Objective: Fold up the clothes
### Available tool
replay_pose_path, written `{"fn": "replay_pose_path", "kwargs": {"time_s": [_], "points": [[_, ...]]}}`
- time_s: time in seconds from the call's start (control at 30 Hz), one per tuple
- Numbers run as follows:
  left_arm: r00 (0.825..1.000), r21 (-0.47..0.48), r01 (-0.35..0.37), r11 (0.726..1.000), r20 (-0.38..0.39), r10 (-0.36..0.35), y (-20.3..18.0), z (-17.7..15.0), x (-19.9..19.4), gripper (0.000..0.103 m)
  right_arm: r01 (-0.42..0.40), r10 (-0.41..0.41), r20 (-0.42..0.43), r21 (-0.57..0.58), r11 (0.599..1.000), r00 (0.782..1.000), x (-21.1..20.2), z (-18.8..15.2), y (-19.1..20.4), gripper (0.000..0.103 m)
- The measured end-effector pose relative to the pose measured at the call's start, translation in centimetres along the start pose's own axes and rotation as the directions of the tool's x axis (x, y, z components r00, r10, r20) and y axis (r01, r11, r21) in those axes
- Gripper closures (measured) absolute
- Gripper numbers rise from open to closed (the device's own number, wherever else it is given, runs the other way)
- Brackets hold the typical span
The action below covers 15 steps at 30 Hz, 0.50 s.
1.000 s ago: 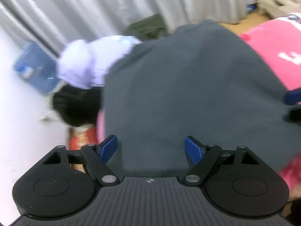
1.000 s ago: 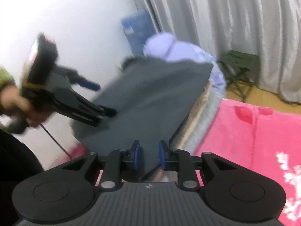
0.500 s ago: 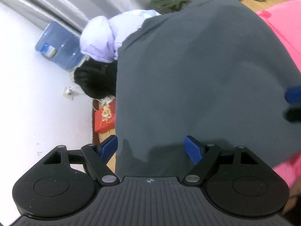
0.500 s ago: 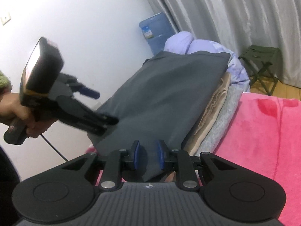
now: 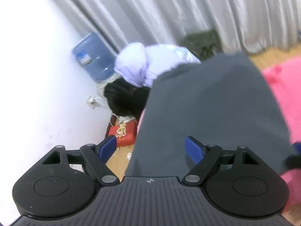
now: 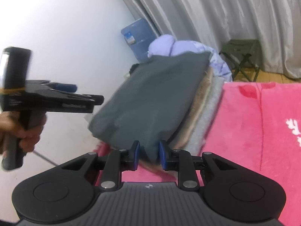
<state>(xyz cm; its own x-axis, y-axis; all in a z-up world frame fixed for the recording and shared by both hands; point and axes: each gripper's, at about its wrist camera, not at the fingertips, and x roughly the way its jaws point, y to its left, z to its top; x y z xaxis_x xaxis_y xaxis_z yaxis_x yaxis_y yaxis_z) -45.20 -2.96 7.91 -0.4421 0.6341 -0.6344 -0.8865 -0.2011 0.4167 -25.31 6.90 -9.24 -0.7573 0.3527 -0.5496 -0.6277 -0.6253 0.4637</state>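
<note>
Pinching a bunched fold at the near edge of the dark grey garment, the right gripper has its blue pads close together with the cloth caught between them. That garment lies folded flat on top of a stack of other textiles, a tan layer and a pale grey layer showing along its right side, all resting on the pink blanket. The left gripper hangs over the left near part of the same grey cloth with its fingers spread wide, the left pad out past the cloth's edge, and nothing between them; from the right wrist camera it appears held in the person's hand, clear of the garment's left edge. Beyond the stack sits a lavender puffy jacket with something black beside it. A blue water jug stands against the white wall, a red box lies on the floor below, and a green folding stool stands before the grey curtain.
</note>
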Motion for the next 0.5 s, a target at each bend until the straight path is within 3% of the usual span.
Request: {"fn": "replay_pose_path", "kwargs": {"time_s": [0.1,0.23,0.4,0.5], "points": [[0.998,-0.107,0.050,0.993,0.033,-0.046,1.1,-0.6,-3.7,0.008,0.013,-0.011,0.035,-0.060,0.998,0.999,-1.9,0.0,3.0,0.059],[0.996,-0.138,0.066,0.988,0.076,-0.056,1.7,-2.0,-7.2,0.001,0.038,-0.038,0.011,-0.078,0.996,0.999,-3.5,0.2,6.1,0.056],[0.991,-0.147,0.085,0.985,0.116,-0.068,3.1,-1.2,-7.5,0.000,0.078,-0.079,-0.008,-0.117,0.990,0.997,-4.6,-0.1,8.7,0.039],[0.989,-0.169,0.127,0.977,0.103,-0.111,3.4,-0.7,-5.5,0.000,0.122,-0.125,-0.017,-0.112,0.986,0.992,-4.1,-0.7,9.1,0.029]]}}
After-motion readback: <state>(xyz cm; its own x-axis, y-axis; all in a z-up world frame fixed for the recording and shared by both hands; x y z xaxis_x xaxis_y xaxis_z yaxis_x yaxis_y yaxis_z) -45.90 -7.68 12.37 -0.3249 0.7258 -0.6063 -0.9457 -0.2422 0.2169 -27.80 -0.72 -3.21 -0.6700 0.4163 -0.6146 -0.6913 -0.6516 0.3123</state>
